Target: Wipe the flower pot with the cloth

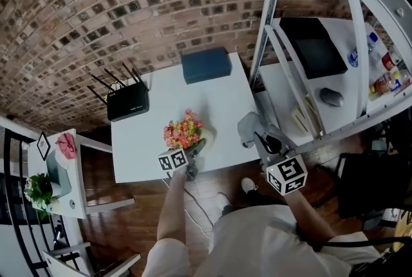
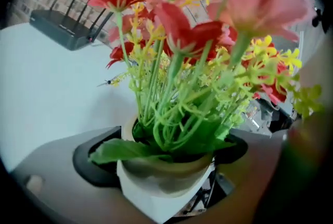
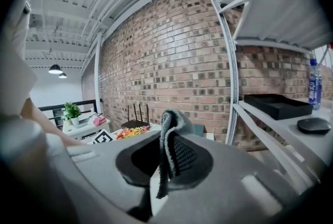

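– Jaws first: what are they doing?
– On the left gripper [image 2: 166, 158] they're closed round the white flower pot [image 2: 156, 191], with a black pad [image 2: 91, 163] against each side just under the rim. On the right gripper [image 3: 169, 165] they're pinched together on a grey cloth [image 3: 174, 132], which stands up in a fold above them.
– Where is the pot?
– At the near edge of the white surface [image 1: 135, 153], close to the person and about midway along that edge. Red, pink and yellow flowers [image 1: 183, 130] on green stems fill it and spread well above the rim. I can't tell whether its base rests on the surface or is raised off it.
– And the cloth?
– Apart from the pot, off to the right, past the surface's near right corner and beside the white rack [image 1: 302, 95]. It isn't touching the pot.
– Anything else on the surface?
– A black router [image 1: 127, 102] with its aerials up at the far left, and a blue box [image 1: 205, 64] at the far edge by the brick wall [image 1: 129, 11]. Both are well apart from the pot
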Motion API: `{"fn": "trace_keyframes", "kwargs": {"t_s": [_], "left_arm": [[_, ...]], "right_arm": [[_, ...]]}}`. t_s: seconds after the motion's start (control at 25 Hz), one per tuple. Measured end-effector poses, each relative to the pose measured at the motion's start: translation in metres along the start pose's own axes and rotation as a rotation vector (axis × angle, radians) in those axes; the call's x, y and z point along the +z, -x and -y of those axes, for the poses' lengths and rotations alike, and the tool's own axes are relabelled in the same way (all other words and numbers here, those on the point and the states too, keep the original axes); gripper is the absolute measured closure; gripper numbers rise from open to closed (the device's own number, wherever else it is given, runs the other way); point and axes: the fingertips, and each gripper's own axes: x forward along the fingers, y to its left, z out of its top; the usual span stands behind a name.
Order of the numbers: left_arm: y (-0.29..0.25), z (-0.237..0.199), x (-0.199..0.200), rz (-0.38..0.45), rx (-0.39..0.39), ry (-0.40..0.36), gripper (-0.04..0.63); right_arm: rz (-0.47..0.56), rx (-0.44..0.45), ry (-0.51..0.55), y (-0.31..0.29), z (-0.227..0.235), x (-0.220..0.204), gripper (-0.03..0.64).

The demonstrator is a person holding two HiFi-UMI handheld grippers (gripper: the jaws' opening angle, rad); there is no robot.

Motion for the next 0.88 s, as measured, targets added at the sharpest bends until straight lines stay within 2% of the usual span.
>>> {"fn": "trace_keyframes", "kwargs": {"t_s": [0.12, 0.32, 0.48, 0.6, 0.72, 0.8, 0.88], "left_arm": [[0.018, 0.025, 0.011, 0.046, -0.063, 0.043, 0.044], [0.048, 0.094, 0.038, 0.082, -0.207, 0.041, 0.044], [0.080, 0.149, 0.065, 0.111, -0.311, 0.011, 0.044], [0.102, 0.188, 0.087, 0.143, -0.372, -0.053, 0.044], [0.120, 0.217, 0.097, 0.154, -0.439, -0.082, 0.044], [0.129, 0.231, 0.100, 0.163, -0.477, -0.095, 0.044], [0.136, 0.246, 0.102, 0.162, -0.495, -0.116, 0.044]], "right_arm": [[0.019, 0.074, 0.002, -0.009, -0.014, 0.006, 0.617], [0.031, 0.218, 0.006, -0.017, -0.029, 0.018, 0.617], [0.103, 0.441, -0.013, -0.012, -0.057, 0.058, 0.617], [0.155, 0.586, 0.126, -0.001, -0.087, 0.093, 0.617], [0.130, 0.711, 0.286, 0.005, -0.121, 0.098, 0.617], [0.118, 0.774, 0.322, 0.008, -0.135, 0.100, 0.617], [0.110, 0.796, 0.346, 0.009, -0.138, 0.107, 0.617]]}}
